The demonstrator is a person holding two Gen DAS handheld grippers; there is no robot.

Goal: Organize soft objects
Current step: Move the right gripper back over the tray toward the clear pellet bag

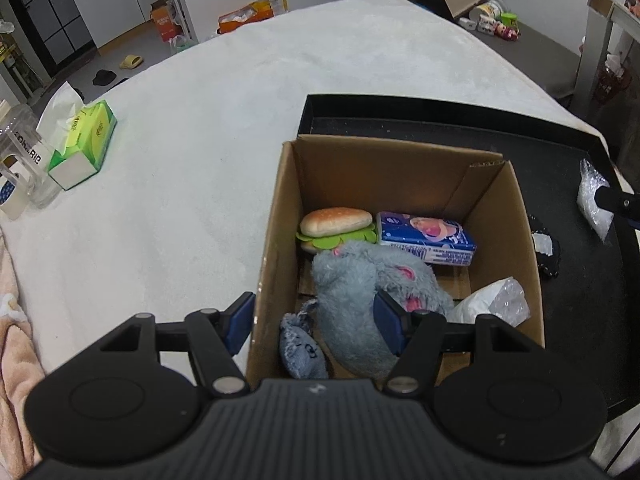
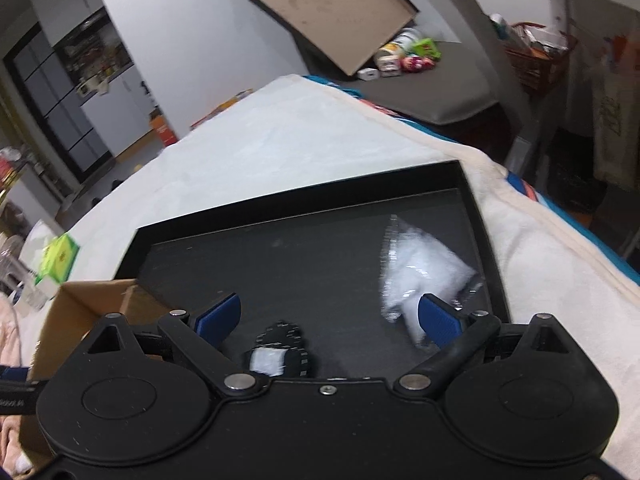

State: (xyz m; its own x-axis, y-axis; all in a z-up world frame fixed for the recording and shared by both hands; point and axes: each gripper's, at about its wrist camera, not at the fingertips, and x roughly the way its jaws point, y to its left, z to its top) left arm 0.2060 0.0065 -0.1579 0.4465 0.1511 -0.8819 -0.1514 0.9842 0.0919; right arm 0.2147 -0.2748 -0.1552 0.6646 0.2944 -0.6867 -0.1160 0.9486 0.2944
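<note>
The left gripper stands about half open astride the near-left wall of the cardboard box, its right pad against the grey plush toy inside, nothing clamped. The right gripper gapes empty over the black tray. It looks like a fetching step: the white plastic bag lies just ahead-right, the black-and-white pouch beneath; next, centre over one and close.

Grey plush toy in cardboard box

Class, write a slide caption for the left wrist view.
Open left tool straddles cardboard box wall above grey plush.
</note>
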